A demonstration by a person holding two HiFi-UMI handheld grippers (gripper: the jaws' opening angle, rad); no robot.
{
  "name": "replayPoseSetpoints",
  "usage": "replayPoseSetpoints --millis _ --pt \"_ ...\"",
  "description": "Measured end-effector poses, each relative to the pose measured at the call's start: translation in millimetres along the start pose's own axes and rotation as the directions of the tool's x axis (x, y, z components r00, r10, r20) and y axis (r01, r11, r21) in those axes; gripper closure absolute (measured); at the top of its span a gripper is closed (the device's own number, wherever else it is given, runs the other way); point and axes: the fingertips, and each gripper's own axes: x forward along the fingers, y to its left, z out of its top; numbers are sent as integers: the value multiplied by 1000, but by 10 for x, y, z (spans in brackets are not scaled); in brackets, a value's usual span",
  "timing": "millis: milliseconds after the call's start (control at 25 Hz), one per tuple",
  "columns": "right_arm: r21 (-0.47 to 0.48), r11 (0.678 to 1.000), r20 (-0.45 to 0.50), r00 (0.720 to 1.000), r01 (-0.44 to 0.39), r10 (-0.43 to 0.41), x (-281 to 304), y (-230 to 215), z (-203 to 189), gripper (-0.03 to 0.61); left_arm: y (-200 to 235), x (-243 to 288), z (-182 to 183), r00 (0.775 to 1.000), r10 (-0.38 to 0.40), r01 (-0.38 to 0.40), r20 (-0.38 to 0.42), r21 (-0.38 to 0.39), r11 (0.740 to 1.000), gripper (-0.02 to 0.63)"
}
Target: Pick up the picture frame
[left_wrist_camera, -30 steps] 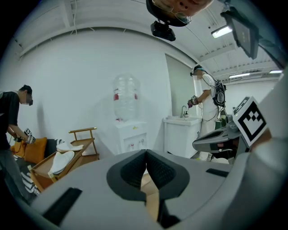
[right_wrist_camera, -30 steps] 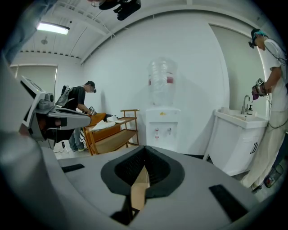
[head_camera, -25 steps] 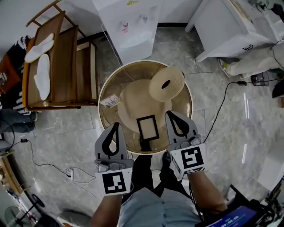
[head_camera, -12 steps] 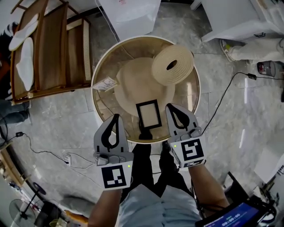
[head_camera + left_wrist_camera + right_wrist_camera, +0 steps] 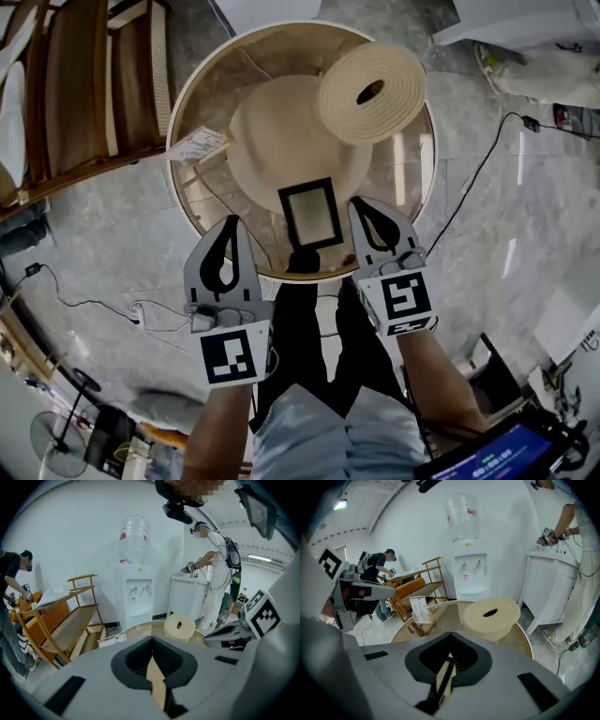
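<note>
At the near edge of the round table [image 5: 192, 202], the picture frame [image 5: 310, 214] still stands between the left gripper [image 5: 231, 223] and the right gripper [image 5: 360, 204], touched by neither. Both pairs of jaws remain pressed together with nothing in them. Since a second ago, table and frame have shifted higher and larger in the head view.

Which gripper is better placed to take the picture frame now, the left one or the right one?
Right, probably. The right gripper lies close beside the picture frame; the left gripper is farther from it. Both have their jaws together, so the right must open first.
</note>
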Motion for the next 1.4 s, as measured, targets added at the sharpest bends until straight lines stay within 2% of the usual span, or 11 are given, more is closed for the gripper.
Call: replayPoseSetpoints --millis 360,520,720,840,1120,1400 --pt "25 1000 -71 997 -10 11 185 31 -517 565 -19 120 -419 999 2 -3 -46 -24 1000 598" --pt "30 999 -87 996 -18 20 274 49 -665 564 9 146 -519 998 13 -13 -62 -5 1000 598" --pt "32 999 -123 992 -20 24 316 47 -894 561 -11 195 -617 997 6 -7 -78 -20 1000 598" --pt "38 999 -144 989 -29 34 340 47 -1045 521 -37 204 -694 996 0 -2 -88 -22 1000 598" --pt "65 997 -158 986 -36 46 500 73 -1235 469 -87 254 -868 994 -23 21 -108 -16 1000 598" --pt "77 996 -179 982 -47 61 642 62 -1463 469 -57 293 -1007 991 -16 14 -135 -12 1000 598"
